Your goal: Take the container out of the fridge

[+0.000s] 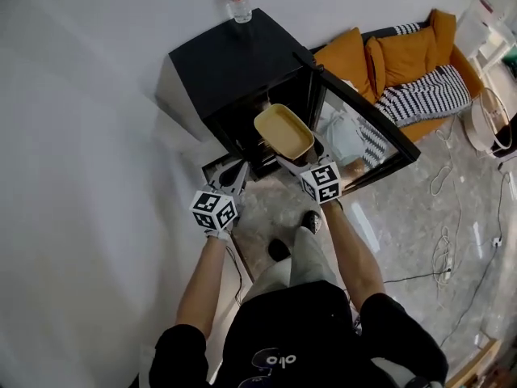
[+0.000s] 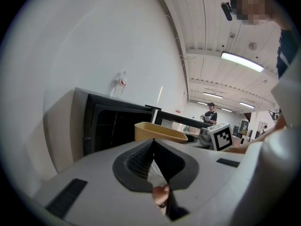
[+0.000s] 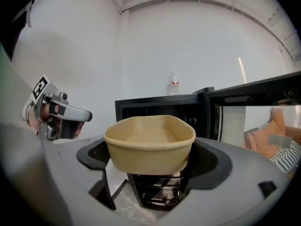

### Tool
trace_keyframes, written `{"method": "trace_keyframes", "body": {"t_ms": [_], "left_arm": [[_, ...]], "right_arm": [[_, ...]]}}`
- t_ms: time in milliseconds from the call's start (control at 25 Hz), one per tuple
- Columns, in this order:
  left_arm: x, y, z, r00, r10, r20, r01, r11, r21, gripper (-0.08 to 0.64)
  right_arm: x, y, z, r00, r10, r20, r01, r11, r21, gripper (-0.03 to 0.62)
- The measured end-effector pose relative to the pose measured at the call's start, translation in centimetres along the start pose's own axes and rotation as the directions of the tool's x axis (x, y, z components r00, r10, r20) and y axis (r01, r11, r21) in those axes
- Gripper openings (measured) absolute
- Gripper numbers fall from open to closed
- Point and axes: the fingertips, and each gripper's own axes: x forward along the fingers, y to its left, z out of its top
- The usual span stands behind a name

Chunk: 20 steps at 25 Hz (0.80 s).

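At the person's feet, the marble floor (image 1: 404,233) lies open toward 3 o'clock, with loose cables (image 1: 444,249) trailing across it farther right. Toward 9 o'clock the white wall (image 1: 81,136) runs close alongside, leaving only a narrow strip of room on that side.

Just ahead at 11 o'clock, the left gripper (image 1: 239,176) hangs in front of the fridge's lower left corner. Its jaws are pressed together with nothing between them.

At 12 o'clock, the right gripper (image 1: 296,162) has its jaws closed on the near wall of the tan container (image 1: 284,131). The container is held level and open side up in front of the fridge's opening, its far rim close to the front edge.

Beyond it stands the black fridge (image 1: 230,63), its cavity dark and open. Its door (image 1: 367,124) is swung out toward 2 o'clock, hemming the right gripper's side. A water bottle (image 1: 238,1) stands near the back edge of the fridge top. Past the door, at 2 o'clock, sits an orange sofa (image 1: 404,63).
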Motion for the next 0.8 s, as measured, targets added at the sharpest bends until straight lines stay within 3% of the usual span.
{"method": "trace_keyframes", "body": {"t_ms": [360,800], "left_arm": [[-0.8,-4.1,2.0,0.999,0.024,0.034,-0.024,1.0,0.002,0.007],[-2.0,-11.0,3.9,0.985,0.152,0.077,-0.154,0.988,0.015,0.008]], "right_arm": [[-5.3,0.1,2.8,1.0,0.028,0.006,-0.028,1.0,-0.003,0.514],[-11.8,0.1,6.2,0.983,0.181,0.005,-0.18,0.982,-0.064,0.514]]}}
